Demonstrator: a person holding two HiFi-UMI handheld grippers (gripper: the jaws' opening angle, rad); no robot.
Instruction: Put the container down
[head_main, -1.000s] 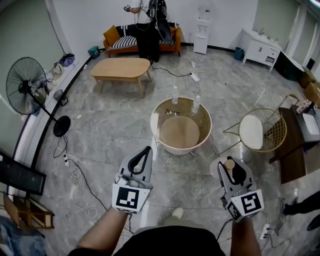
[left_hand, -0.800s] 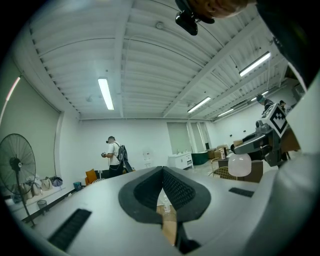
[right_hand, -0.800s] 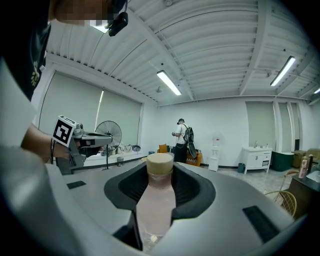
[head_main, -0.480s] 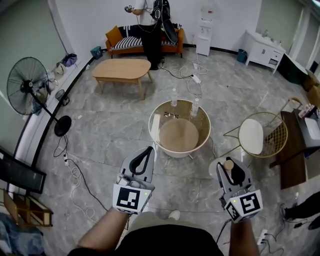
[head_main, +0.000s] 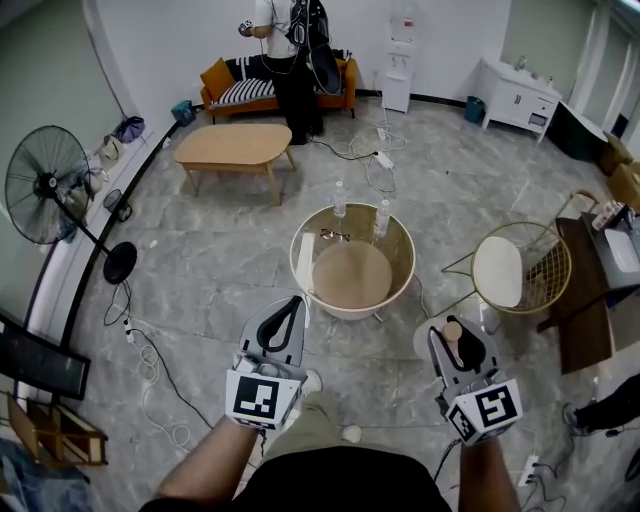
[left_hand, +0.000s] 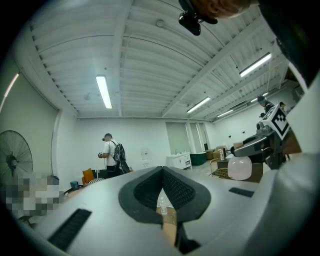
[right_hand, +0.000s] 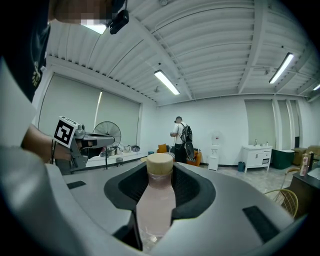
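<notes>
My right gripper (head_main: 455, 338) is shut on the container (head_main: 428, 336), a frosted pale bottle with a tan wooden cap (head_main: 452, 329), held up in the air at the lower right of the head view. In the right gripper view the container (right_hand: 156, 200) stands upright between the dark pads (right_hand: 192, 190), cap on top. My left gripper (head_main: 284, 322) hangs at lower centre with its jaws shut and nothing in them; its pads (left_hand: 175, 187) meet at the tips. Ahead of both grippers stands a round glass-topped table (head_main: 301, 262).
Two water bottles (head_main: 340, 198) (head_main: 381, 217) and a pair of glasses (head_main: 335, 236) lie on the far part of the round table. A gold wire chair (head_main: 520, 268) stands right of it, a floor fan (head_main: 48, 185) at left. A person (head_main: 285, 50) stands by the sofa; cables cross the floor.
The view has crept forward and the round table sits slightly lower left. My foot has stepped into sight below. Both grippers keep their places, the container still held.
</notes>
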